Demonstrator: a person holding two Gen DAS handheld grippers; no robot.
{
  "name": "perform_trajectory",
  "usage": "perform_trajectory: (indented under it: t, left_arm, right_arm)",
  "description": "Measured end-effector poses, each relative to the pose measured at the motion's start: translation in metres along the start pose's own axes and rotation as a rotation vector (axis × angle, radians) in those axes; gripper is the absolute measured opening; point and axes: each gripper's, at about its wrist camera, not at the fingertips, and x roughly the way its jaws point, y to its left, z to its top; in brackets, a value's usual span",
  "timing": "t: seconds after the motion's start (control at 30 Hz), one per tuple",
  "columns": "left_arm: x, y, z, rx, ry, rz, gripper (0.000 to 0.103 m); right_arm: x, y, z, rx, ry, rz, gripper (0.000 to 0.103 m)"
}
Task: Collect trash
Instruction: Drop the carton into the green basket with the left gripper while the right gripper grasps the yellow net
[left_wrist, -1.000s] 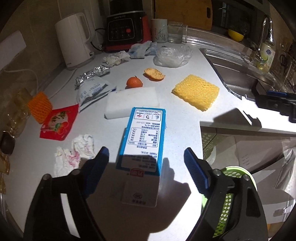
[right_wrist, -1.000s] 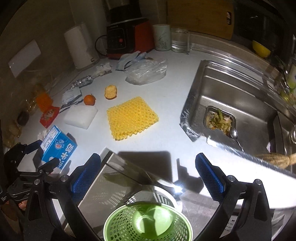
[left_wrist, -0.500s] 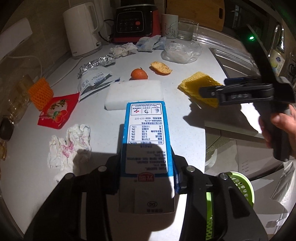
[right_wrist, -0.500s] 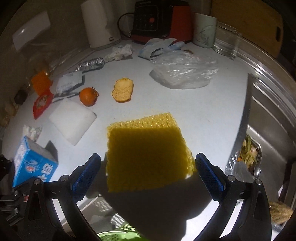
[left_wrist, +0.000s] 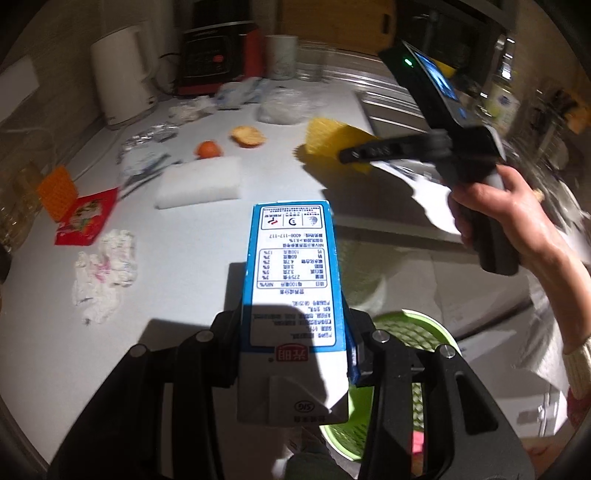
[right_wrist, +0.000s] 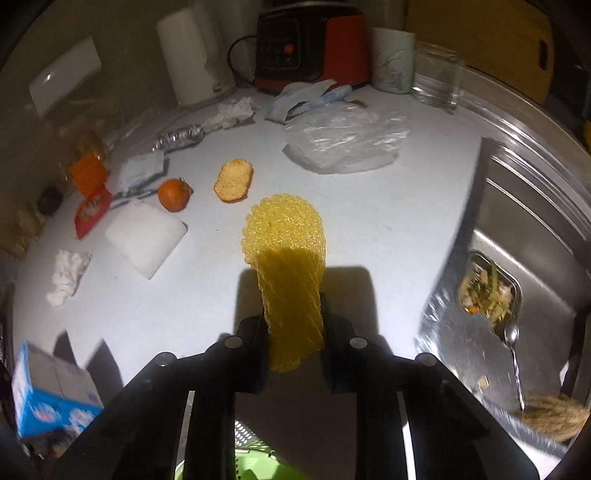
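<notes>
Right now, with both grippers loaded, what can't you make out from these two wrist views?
- Green basket: its inside is hidden, in the left wrist view by the milk carton and left gripper, in the right wrist view by the right gripper.
- Yellow foam net: its gripped end is hidden between the pads.
- Back-counter litter: motion-blurred in the left wrist view.

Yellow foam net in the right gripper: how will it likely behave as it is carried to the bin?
The yellow foam net has folded into a narrow strip between the right gripper jaws, so it is probably soft and very light. Its free end stands unsupported, suggesting some springiness. Its open mesh should grip rather than slip.
</notes>
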Motion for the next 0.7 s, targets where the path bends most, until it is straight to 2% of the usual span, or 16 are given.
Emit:
perform_trajectory:
  t: [0.13,0.3,0.33,0.37,0.47,0.57,0.7]
  left_arm:
    - [-0.001,-0.045,-0.019,0.105,0.062,-0.135,0.041]
    - [0.022,-0.087,-0.048,0.219,0.191,-0.224,0.041]
    - [0.029,-0.092,-0.053,0.232,0.22,-0.242,0.044]
    - [0.033,-0.094,-0.057,0.234,0.239,-0.258,0.051]
    - [0.039,-0.097,-0.062,0.238,0.254,-0.264,0.071]
    - [0.036,-0.096,-0.063,0.243,0.252,-0.268,0.076]
    - [0.019,-0.08,-0.054,0.215,0.205,-0.244,0.082]
  right_arm:
    - [-0.052,-0.009,-0.034,0.064,-0.041,-0.008,0.022]
    - [-0.112,-0.01,-0.093,0.124,-0.054,-0.043,0.022]
    - [-0.122,-0.01,-0.106,0.142,-0.051,-0.041,0.022]
    - [-0.13,-0.01,-0.119,0.158,-0.046,-0.041,0.023]
    - [-0.145,-0.006,-0.149,0.194,-0.028,-0.04,0.024]
    - [-0.152,0.0,-0.172,0.215,-0.01,-0.045,0.024]
    - [-0.156,0.011,-0.191,0.223,0.013,-0.032,0.024]
